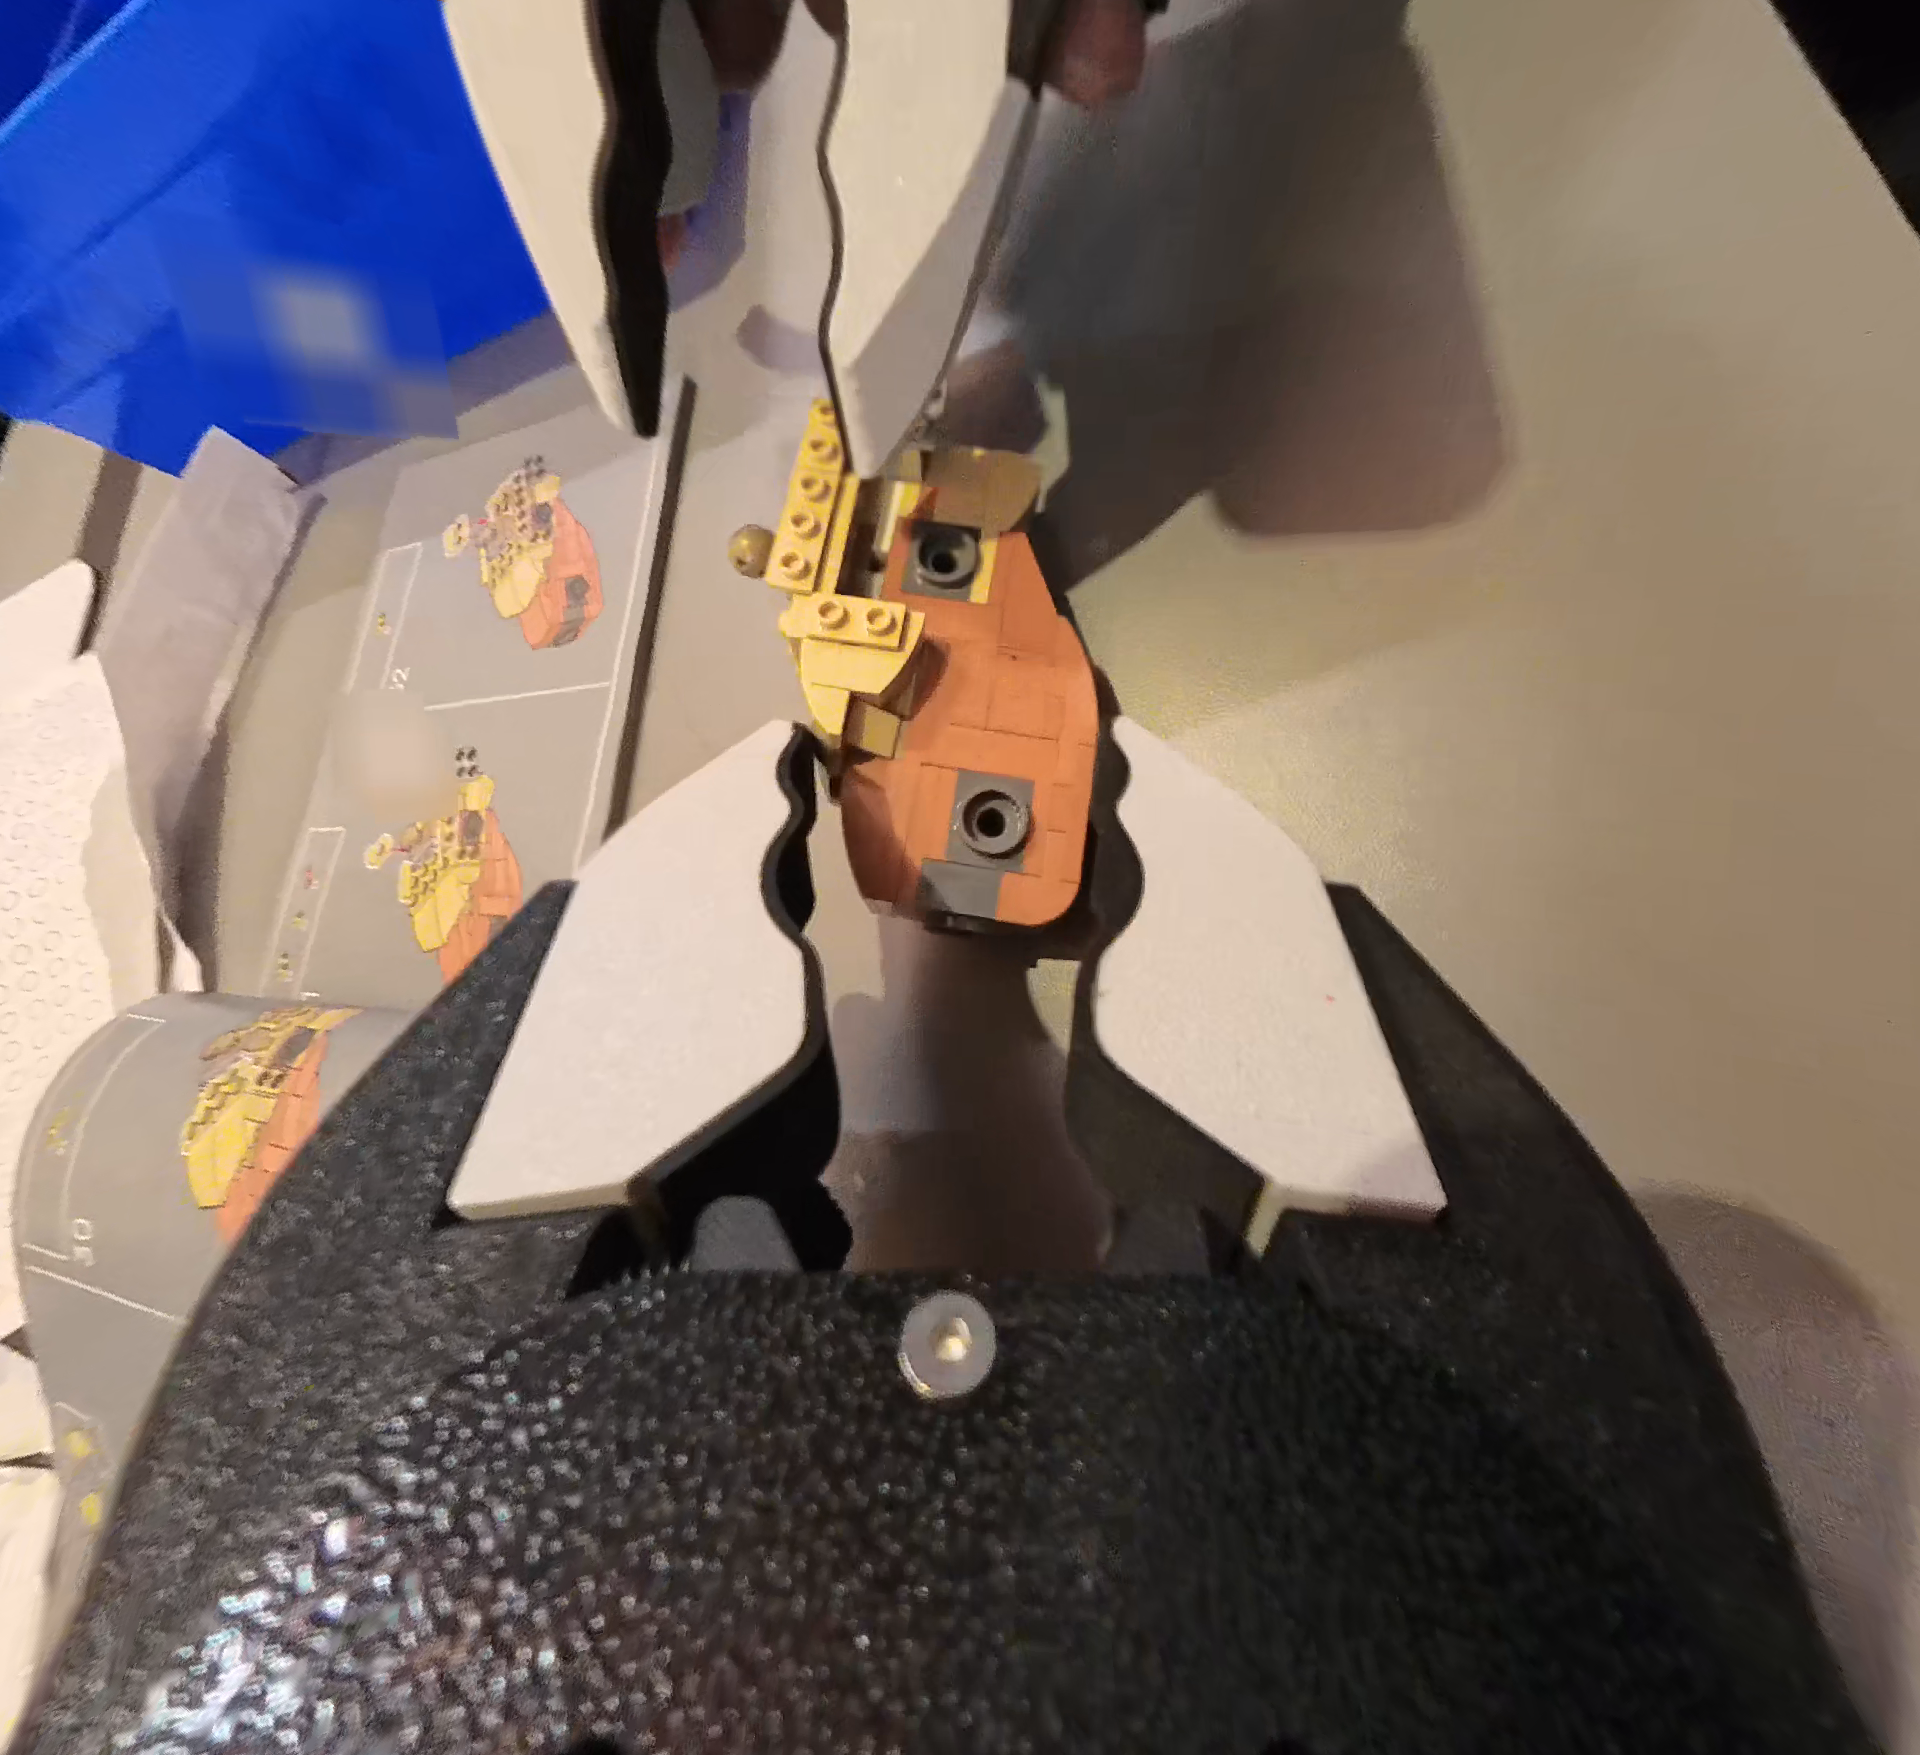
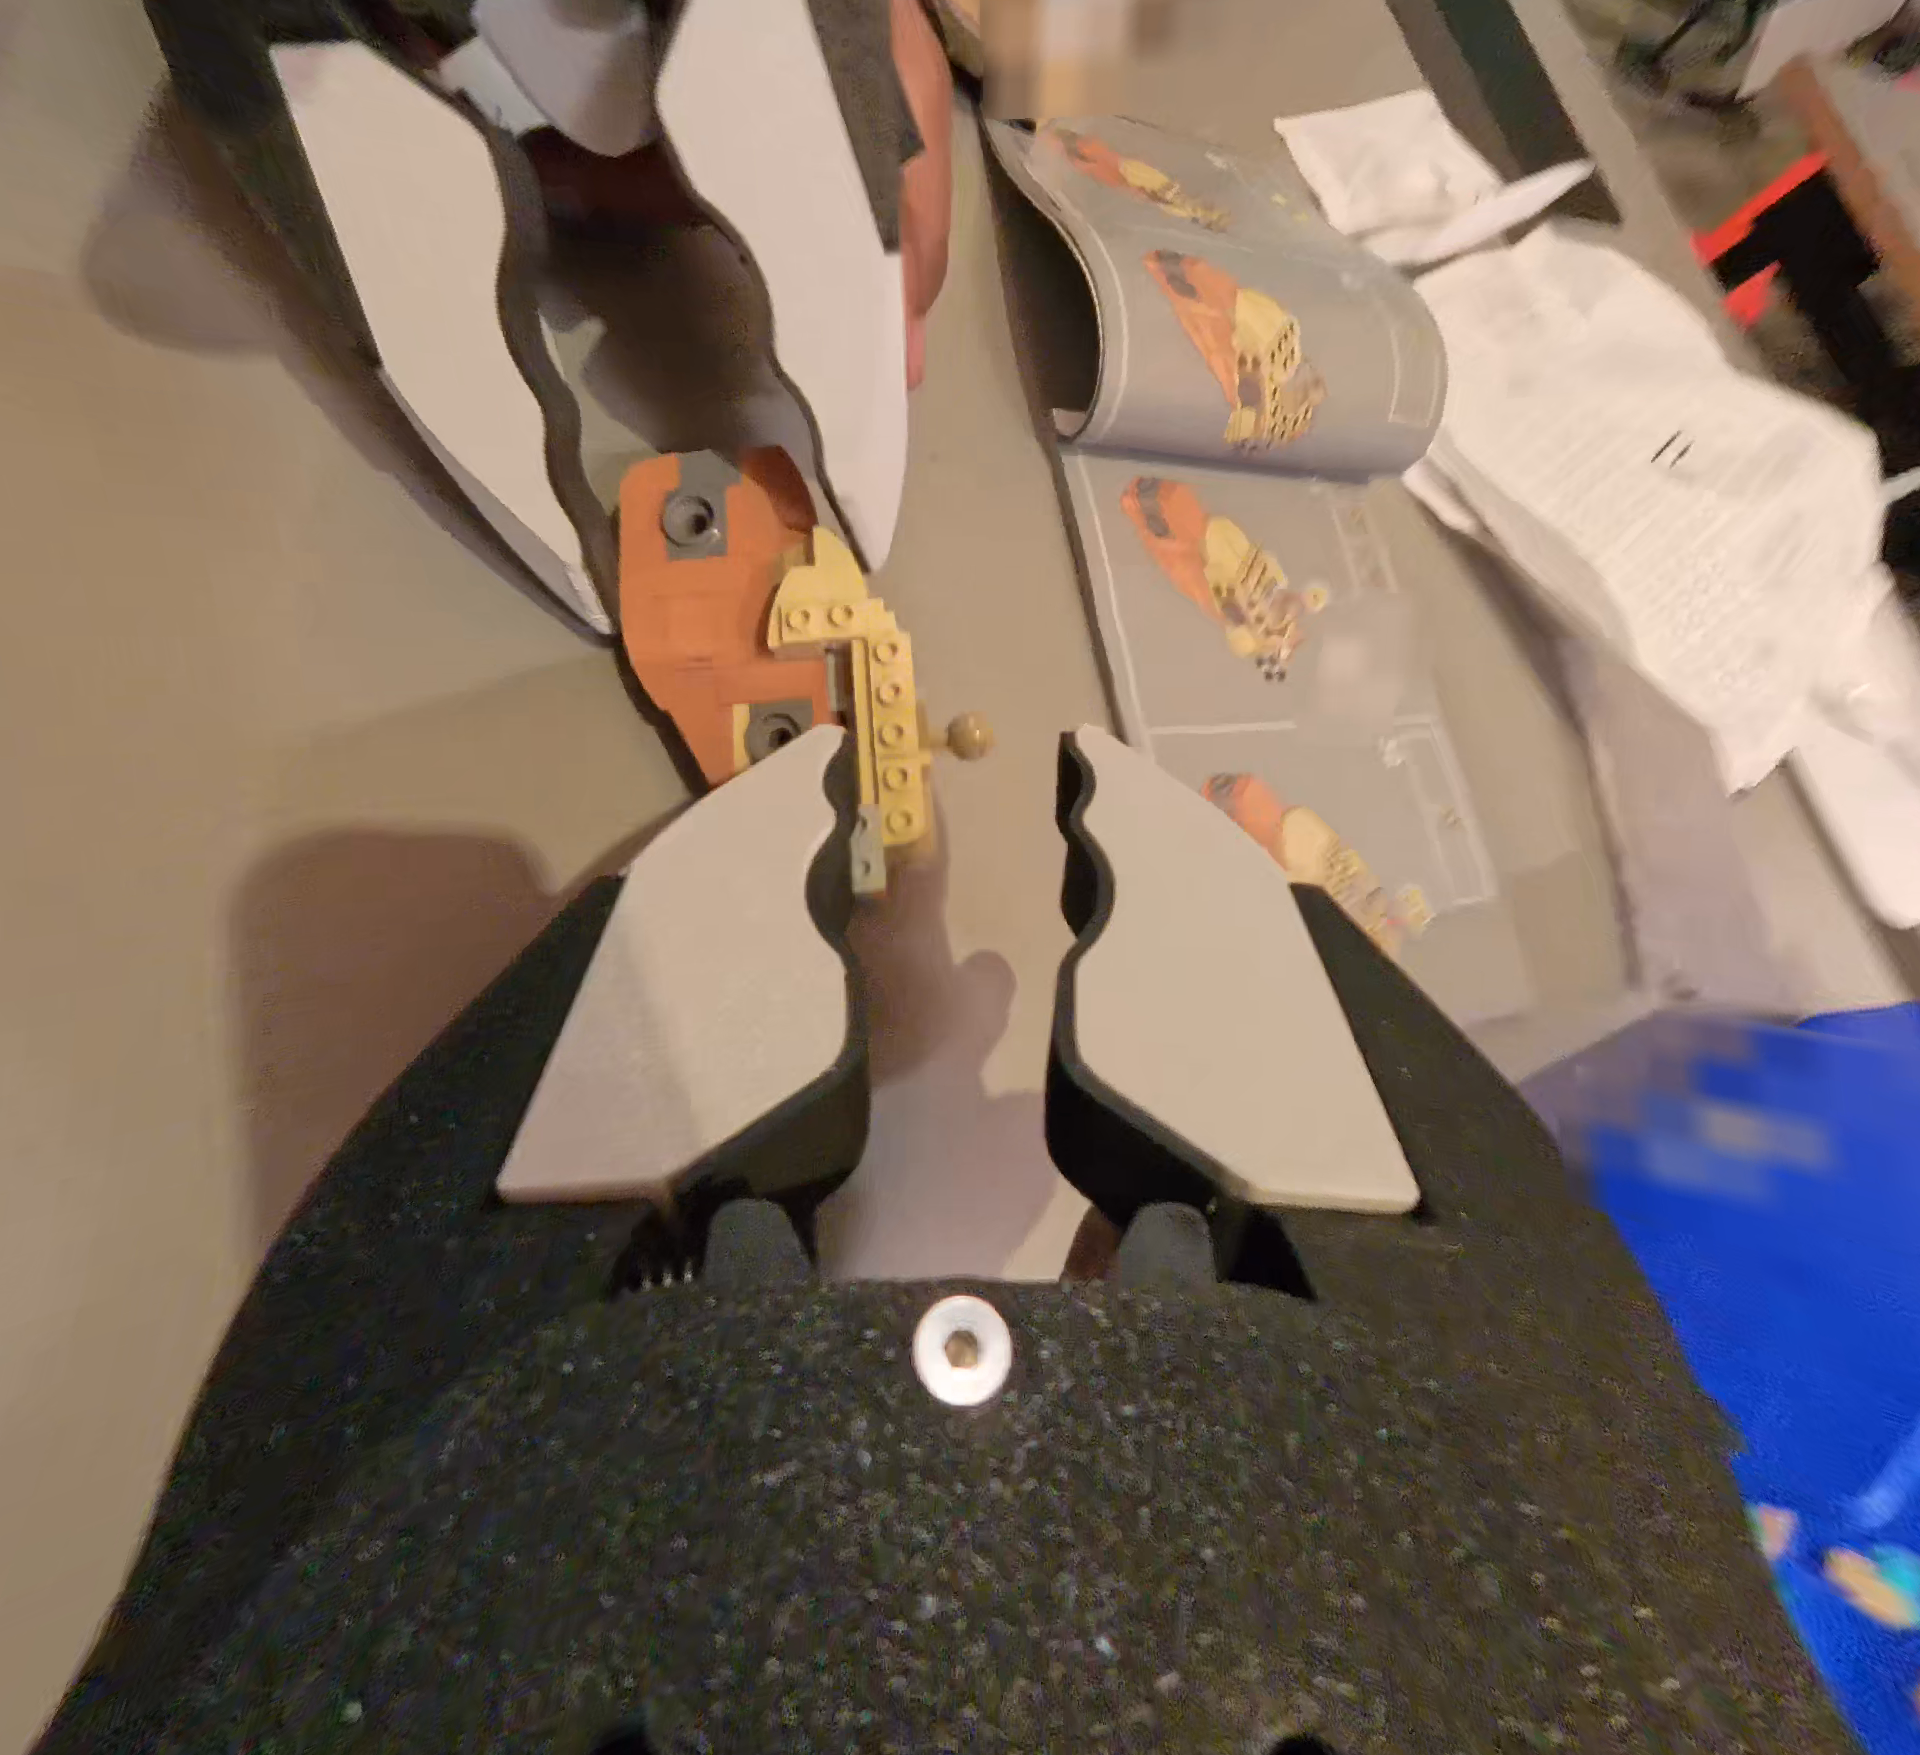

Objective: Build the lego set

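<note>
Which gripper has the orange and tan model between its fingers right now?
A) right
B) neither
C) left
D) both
C: the model sits between the left gripper fingers, while the right gripper is open with only one fingertip at the model's tan end.

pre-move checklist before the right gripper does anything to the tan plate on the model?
1. Left gripper around the orange and tan brick model: ok, its fingers flank the orange end; firm contact cannot tell.
2. Right gripper free: ok, jaws apart, nothing held.
3. Right gripper's alignment with the studded tan plate strip: not ok, only its one finger overlaps the strip; the gap sits beside it.
4. Tan ball-tipped pin clear of fingers: ok, it lies in the open gap.
5. Strip fully seated: cannot tell.
6. Open grey instruction booklet in view on the pale tabletop: ok.
</note>
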A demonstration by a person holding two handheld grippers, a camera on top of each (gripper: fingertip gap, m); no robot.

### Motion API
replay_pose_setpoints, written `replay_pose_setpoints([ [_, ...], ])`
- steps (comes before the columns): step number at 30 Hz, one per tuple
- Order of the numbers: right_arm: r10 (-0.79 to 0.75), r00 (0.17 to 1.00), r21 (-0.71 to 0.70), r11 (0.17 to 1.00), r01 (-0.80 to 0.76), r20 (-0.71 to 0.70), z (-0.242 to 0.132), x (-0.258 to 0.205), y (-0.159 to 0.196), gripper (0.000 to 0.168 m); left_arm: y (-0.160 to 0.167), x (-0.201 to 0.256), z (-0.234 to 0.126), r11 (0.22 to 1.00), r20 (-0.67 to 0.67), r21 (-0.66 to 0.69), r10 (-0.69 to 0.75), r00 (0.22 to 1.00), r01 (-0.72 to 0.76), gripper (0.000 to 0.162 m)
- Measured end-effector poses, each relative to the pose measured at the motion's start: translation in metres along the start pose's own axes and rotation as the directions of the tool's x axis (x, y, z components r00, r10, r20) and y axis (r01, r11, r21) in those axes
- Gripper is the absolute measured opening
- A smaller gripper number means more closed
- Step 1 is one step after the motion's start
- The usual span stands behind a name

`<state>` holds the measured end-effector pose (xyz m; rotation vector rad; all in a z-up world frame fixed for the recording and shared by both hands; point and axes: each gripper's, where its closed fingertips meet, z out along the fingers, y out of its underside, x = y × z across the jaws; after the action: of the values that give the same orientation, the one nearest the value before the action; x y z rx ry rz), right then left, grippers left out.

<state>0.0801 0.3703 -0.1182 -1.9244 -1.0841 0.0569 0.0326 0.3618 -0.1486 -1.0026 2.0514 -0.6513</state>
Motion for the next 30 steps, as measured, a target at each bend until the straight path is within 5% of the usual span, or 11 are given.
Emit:
replay_pose_setpoints([
  [7,0.323,0.925,0.018,0.943,-0.333,0.202,-0.014,-0.016,0.018,0.052,-0.009,0.004,-0.003,0.968,0.096,0.023,0.248,0.964,-0.251,0.051],
  [19,0.131,0.981,0.072,0.987,-0.143,0.144,0.001,-0.033,0.013,0.042,-0.017,0.008,-0.006,0.899,0.189,0.081,0.411,0.892,-0.431,0.051],
  [23,0.037,0.998,0.098,0.994,-0.043,0.058,-0.001,-0.03,0.012,0.026,-0.016,0.007,-0.01,0.937,0.144,0.141,0.3,0.943,-0.32,0.049],
  [30,0.008,1.0,0.101,0.995,-0.01,0.023,-0.002,-0.028,0.013,0.026,-0.022,-0.007,-0.025,0.964,0.011,0.262,-0.042,0.999,0.038,0.048],
])
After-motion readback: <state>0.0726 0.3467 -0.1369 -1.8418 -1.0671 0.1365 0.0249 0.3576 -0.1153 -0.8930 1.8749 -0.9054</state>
